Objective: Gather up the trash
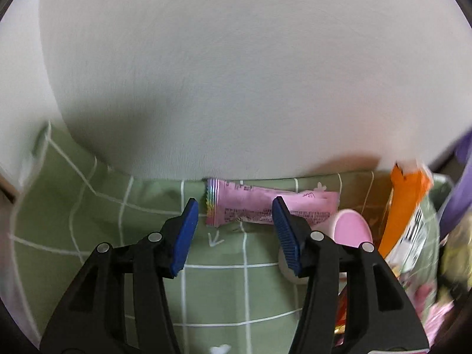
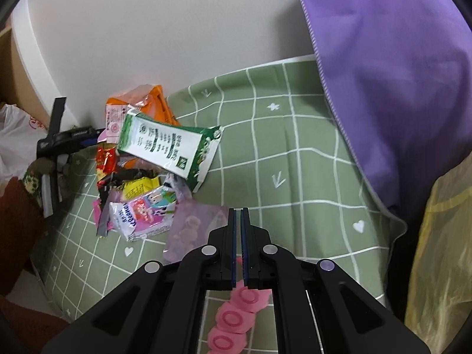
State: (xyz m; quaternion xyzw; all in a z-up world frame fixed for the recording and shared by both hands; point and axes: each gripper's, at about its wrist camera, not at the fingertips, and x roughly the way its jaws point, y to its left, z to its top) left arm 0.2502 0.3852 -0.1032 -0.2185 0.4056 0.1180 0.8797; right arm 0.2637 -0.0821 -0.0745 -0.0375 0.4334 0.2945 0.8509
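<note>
A green cloth with a white grid point(image 2: 265, 153) covers the surface, set against a white wall; on it lie a pink wrapper point(image 1: 265, 206), a green-and-white carton point(image 2: 168, 147), an orange packet point(image 2: 147, 100), a heap of small wrappers point(image 2: 132, 194), a purple cloth point(image 2: 383, 88); a pink ringed strip point(image 2: 236, 318), perhaps foam, lies nearest.
</note>
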